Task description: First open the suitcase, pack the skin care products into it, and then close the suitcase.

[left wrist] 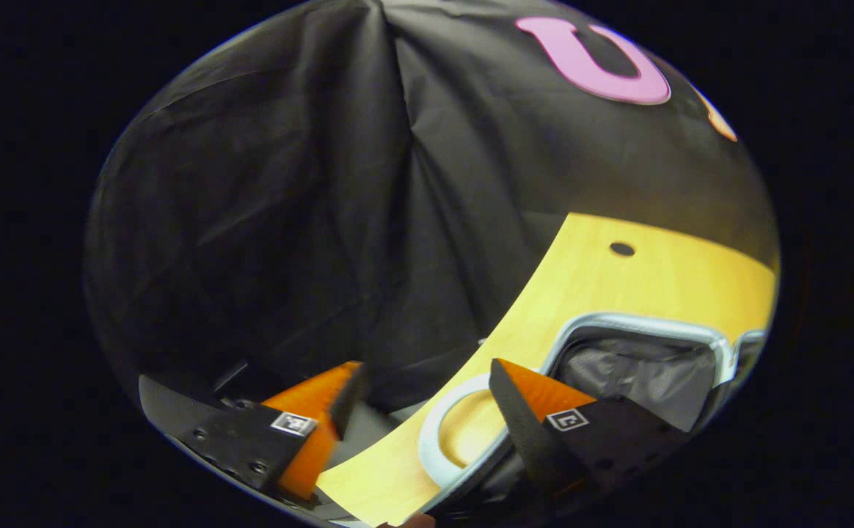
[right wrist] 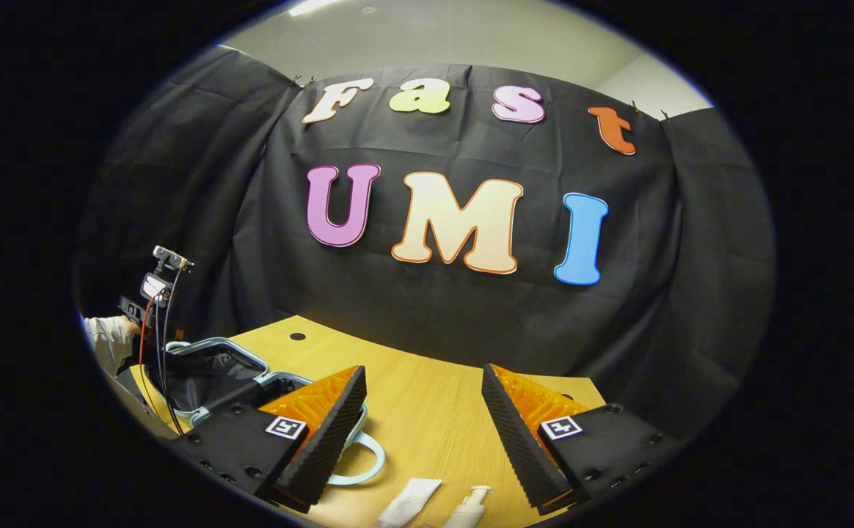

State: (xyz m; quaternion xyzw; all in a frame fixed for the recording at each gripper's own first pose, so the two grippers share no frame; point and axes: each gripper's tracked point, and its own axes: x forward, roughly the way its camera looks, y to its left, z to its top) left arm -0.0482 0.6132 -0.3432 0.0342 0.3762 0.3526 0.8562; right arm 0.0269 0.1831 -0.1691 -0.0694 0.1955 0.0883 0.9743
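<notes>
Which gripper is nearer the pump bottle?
Right. The right gripper, open, hovers directly over the pump bottle and tube on the table. The left gripper is held far off, beyond the open suitcase.

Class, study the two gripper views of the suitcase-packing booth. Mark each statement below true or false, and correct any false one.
1. The suitcase lies open on the wooden table. True.
2. The right gripper is shut on the tube. False: its fingers stand apart, and the tube lies on the table beneath them.
3. A pump bottle lies beside the tube. True.
4. The left gripper grips the suitcase handle. False: its fingers are open, the handle between them but unpressed.
5. The skin care products are already in the suitcase. False: they lie on the table.
</notes>
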